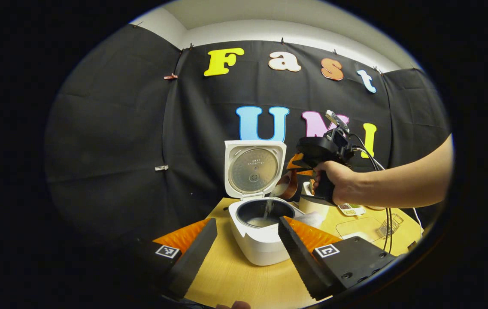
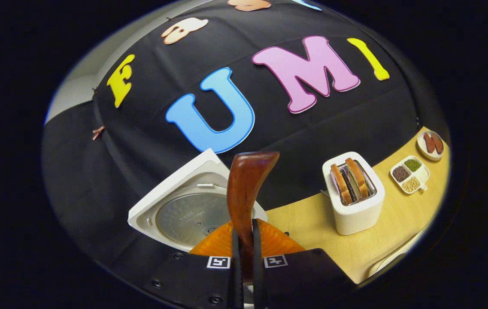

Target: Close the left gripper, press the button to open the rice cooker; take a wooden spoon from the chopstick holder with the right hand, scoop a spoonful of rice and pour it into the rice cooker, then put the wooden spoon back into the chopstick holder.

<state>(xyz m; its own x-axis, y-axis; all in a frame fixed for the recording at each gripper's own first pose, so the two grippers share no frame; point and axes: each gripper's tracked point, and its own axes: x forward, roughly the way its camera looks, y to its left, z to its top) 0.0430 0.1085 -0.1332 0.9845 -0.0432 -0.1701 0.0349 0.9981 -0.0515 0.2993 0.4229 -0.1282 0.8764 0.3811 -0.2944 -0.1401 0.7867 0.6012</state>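
The wooden spoon (image 2: 247, 189) is clamped between the right gripper (image 2: 244, 251)'s two fingers, and in the left gripper view we see it tipped above the open rice cooker (image 1: 257, 231), rice (image 1: 268, 209) streaming into the pot. Our left gripper (image 1: 244, 242) hangs before the cooker on the wooden table (image 1: 235, 279), fingers wide apart. A toaster (image 2: 354, 193) stands to the right.
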